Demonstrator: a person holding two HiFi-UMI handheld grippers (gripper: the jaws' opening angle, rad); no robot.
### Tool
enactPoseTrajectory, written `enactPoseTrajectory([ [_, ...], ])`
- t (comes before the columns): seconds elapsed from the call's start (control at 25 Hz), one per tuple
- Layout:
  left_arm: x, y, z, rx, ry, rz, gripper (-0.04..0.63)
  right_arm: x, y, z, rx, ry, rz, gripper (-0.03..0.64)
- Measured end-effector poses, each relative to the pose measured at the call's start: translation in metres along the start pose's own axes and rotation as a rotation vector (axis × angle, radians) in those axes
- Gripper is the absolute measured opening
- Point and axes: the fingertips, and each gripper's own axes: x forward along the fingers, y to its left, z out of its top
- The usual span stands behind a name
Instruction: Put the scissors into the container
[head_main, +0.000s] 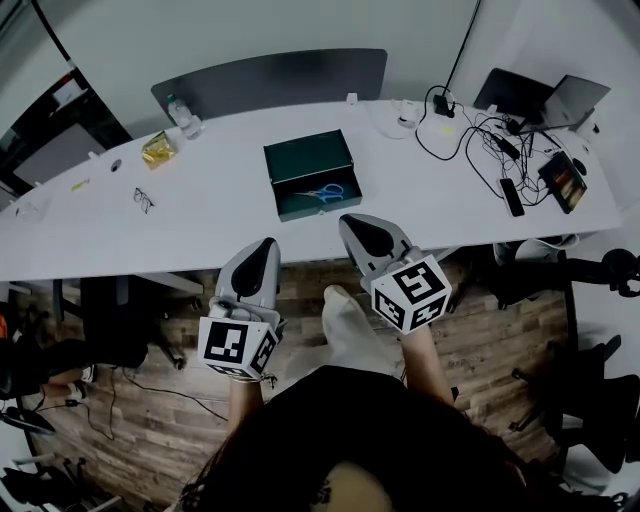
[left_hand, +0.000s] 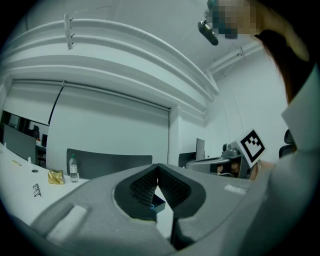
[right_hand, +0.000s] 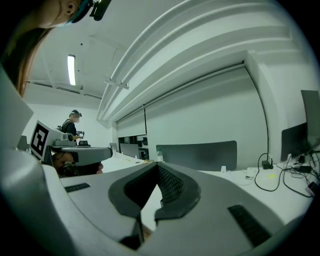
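Evidently scissors (head_main: 325, 192), blue-handled, lie inside container (head_main: 318, 210): dark green rectangular box, mid tabletop (head_main: 200, 220), which is white and smooth. Left tool (head_main: 267, 244) and right tool (head_main: 352, 225) are grey moulded shells with ribbed black pads. Both closed, tips touching, nothing gripped, held off near tabletop edge. Scissor blades too small to make out.

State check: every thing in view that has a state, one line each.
container, open on top, scissors inside
scissors, lying flat in the container, not held
left gripper, shut, nothing between the jaws
right gripper, shut, nothing between the jaws
water bottle, upright
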Motion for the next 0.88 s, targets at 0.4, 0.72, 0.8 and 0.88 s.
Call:
enactPoseTrajectory([
  [0.4, -0.006, -0.009, -0.003, -0.013, -0.008, 0.000, 0.011, -0.012, 0.004, 0.003, -0.014, -0.002, 0.001, 0.008],
  [0.72, -0.007, -0.014, 0.000, -0.034, -0.024, -0.017, 0.011, -0.016, 0.004, 0.004, -0.011, -0.006, 0.009, 0.008],
  [0.8, -0.008, -0.017, 0.000, -0.027, -0.023, -0.023, 0.011, -0.018, 0.004, 0.003, -0.007, -0.007, 0.012, 0.009],
  [0.88, -0.009, -0.021, -0.002, -0.022, -0.016, -0.023, 0.011, -0.019, 0.006, 0.002, -0.006, -0.004, 0.018, 0.008],
])
